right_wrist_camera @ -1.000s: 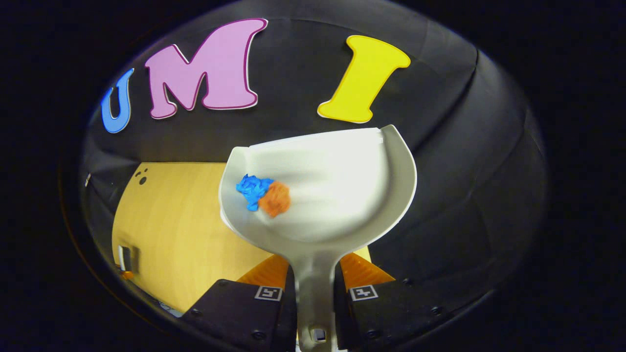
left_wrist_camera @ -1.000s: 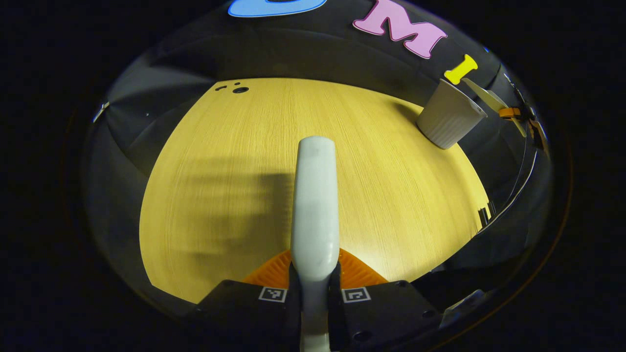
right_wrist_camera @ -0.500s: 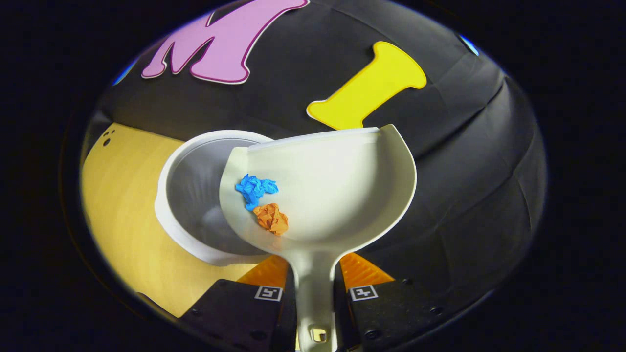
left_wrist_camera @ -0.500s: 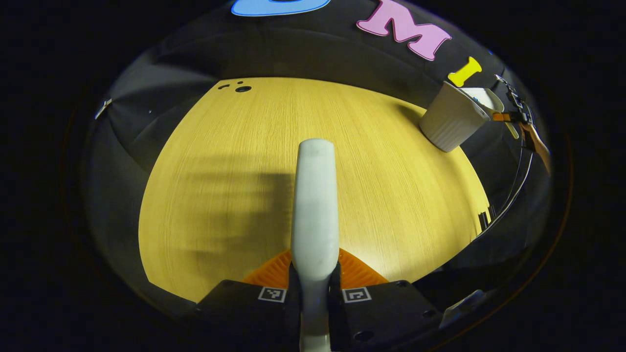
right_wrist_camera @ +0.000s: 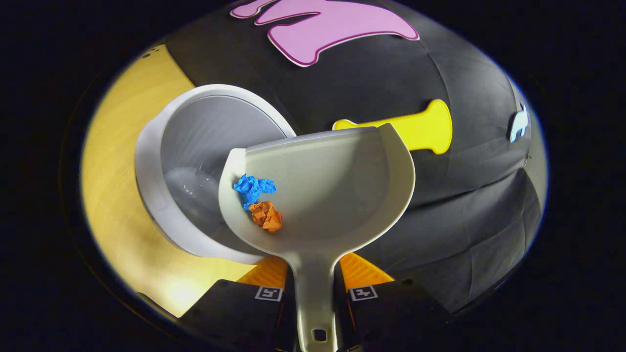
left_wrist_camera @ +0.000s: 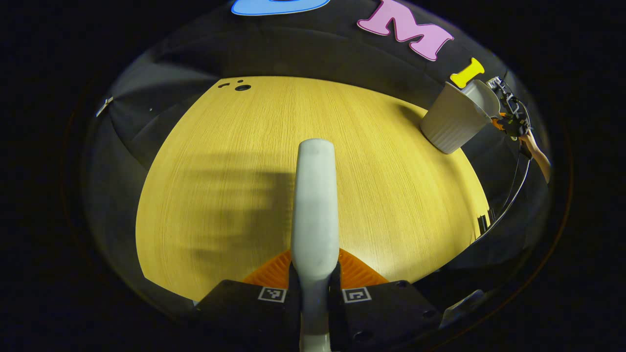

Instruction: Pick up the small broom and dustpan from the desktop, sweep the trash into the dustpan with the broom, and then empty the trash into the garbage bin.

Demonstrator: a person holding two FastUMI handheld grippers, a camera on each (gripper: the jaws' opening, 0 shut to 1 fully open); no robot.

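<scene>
Holding the pale grey plastic dustpan [right_wrist_camera: 318,195] by its handle, the right gripper [right_wrist_camera: 314,293] has both fingers pinching that handle, whose long axis runs straight ahead. The crumpled blue paper scrap [right_wrist_camera: 253,188] and orange paper scrap [right_wrist_camera: 266,215] sit at the pan's left side, overlapping the open mouth of the white ribbed plastic garbage bin [right_wrist_camera: 195,146], which lies ahead and left on the yellow wooden surface [right_wrist_camera: 112,195]. Tipping leftward looks due. The left gripper [left_wrist_camera: 313,295] pinches the white plastic broom handle [left_wrist_camera: 314,205], well apart from the bin [left_wrist_camera: 450,124]. No brand or label is readable.
</scene>
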